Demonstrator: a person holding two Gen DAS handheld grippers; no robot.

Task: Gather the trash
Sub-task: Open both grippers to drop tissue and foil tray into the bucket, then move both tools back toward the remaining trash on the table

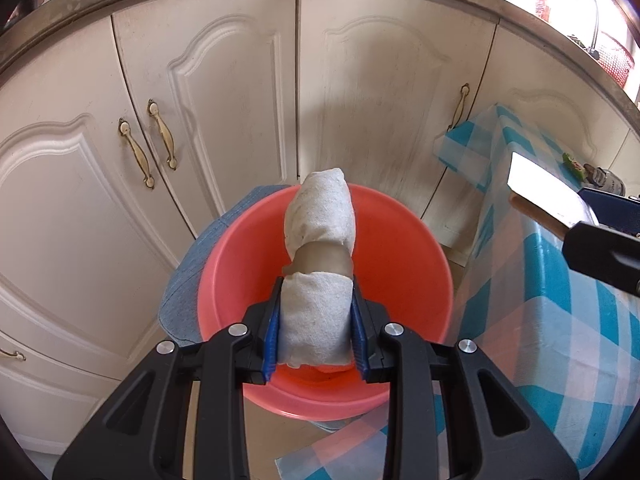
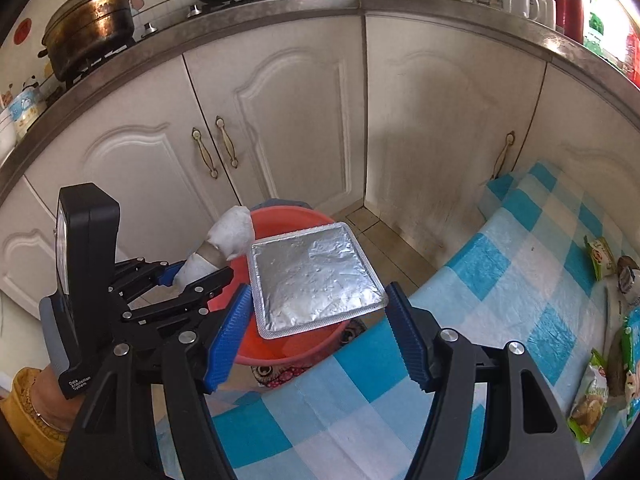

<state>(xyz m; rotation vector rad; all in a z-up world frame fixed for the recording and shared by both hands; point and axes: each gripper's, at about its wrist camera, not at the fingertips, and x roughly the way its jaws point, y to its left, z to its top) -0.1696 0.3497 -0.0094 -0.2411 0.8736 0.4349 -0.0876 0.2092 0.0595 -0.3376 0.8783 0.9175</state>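
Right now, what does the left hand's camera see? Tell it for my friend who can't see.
The left gripper squeezes a rolled white cloth with a tan band around it, held over a red bucket. White cupboard doors stand behind, and a table with a blue checked cloth is on the right.

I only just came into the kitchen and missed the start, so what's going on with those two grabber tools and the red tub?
A person is clearing trash with a handheld gripper in each hand. The left gripper is shut on a white paper roll with a band around its middle, holding it over the red plastic basin on the floor by the cabinets. The right gripper holds a foil-covered tray by its sides above the same basin. Snack wrappers lie on the checked tablecloth.
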